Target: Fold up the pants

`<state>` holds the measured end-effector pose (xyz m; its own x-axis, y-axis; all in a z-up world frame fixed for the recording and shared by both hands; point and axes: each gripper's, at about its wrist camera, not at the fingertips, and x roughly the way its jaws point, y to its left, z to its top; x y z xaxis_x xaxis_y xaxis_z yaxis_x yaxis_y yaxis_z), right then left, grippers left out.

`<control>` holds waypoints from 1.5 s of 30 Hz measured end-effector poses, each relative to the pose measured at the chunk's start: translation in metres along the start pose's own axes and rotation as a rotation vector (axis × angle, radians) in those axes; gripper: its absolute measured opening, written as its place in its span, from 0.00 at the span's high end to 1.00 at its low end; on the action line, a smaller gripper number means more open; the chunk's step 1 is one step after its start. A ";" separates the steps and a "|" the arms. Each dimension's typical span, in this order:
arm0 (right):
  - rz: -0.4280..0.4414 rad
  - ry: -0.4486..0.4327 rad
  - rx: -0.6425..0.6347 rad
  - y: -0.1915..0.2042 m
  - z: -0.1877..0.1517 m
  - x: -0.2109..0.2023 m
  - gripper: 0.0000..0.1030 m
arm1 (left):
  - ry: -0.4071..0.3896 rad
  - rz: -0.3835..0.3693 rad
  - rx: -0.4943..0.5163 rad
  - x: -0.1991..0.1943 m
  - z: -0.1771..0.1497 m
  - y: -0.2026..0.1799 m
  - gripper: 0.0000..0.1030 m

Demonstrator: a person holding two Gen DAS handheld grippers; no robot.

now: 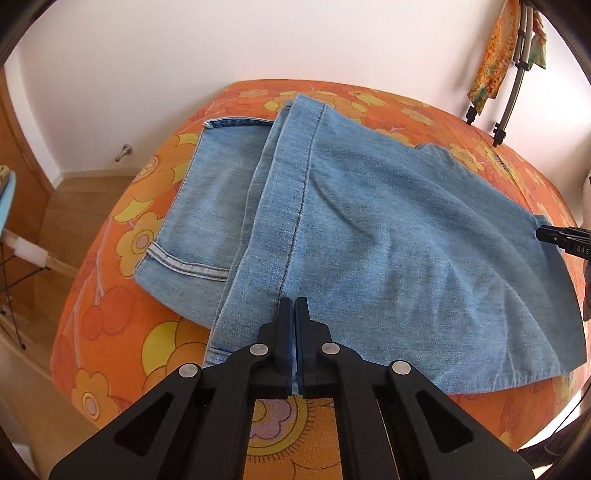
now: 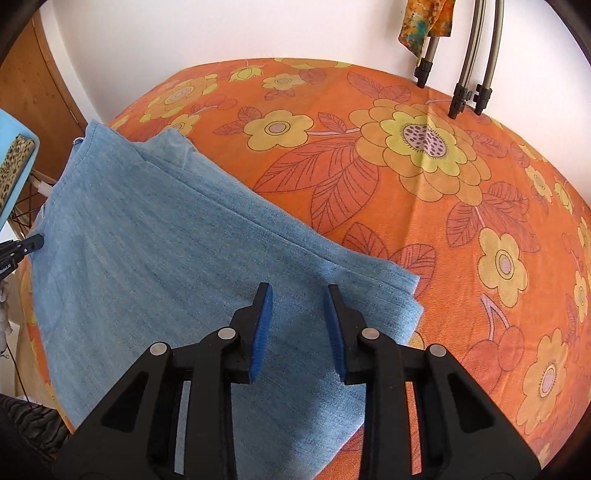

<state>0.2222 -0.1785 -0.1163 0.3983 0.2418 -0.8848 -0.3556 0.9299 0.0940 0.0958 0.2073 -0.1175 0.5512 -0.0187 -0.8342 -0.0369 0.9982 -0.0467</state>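
Pants [image 1: 369,229]: light blue denim, lying on a bed [image 1: 122,321] covered with an orange sheet printed with yellow flowers and red leaves. Already partly folded; the leg section is laid over the seat part, where a back pocket seam shows at the left in the left wrist view. A dark stitched side seam runs from the far hem down toward the near edge. Some soft creases across the upper layer. In the right wrist view the denim [image 2: 155,258] sits on the left portion of the bed [image 2: 424,206], layered edges stepping at its right side, corner just past the gripper tips.

Left gripper [image 1: 295,306]: jaws drawn together, tips at the near end of the stitched seam, a sliver of denim visible in the slit between the blue pads. Pinching the pants edge there.

Right gripper [image 2: 298,295]: jaws part way apart, blue pads clear of each other, poised over the top layer near the corner. No cloth pinched between them that I can see. Its tip also appears at the denim's right edge in the left wrist view [image 1: 554,234].

Surroundings: white wall [image 1: 221,44] behind the bed; metal stand legs [image 2: 476,59] at the far right corner with a mottled orange cloth [image 2: 424,18] hanging; wooden door [image 2: 33,96] at left.
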 end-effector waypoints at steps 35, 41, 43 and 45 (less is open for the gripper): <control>0.156 0.091 -0.628 0.112 0.071 0.055 0.92 | -0.004 -0.171 0.128 0.014 -0.004 -0.053 0.95; 0.029 0.045 -0.587 0.098 0.078 0.060 0.94 | -0.009 -0.163 0.134 0.017 -0.006 -0.054 0.95; 0.058 0.045 -0.596 0.097 0.077 0.054 0.92 | -0.010 -0.164 0.140 0.016 -0.005 -0.054 0.95; 0.056 0.026 -0.559 0.091 0.077 0.039 0.82 | -0.004 -0.180 0.123 0.016 -0.003 -0.051 0.95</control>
<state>0.2709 -0.0629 -0.1074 0.3473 0.2729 -0.8971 -0.7722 0.6260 -0.1086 0.1038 0.1557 -0.1305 0.5427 -0.1970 -0.8165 0.1644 0.9782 -0.1267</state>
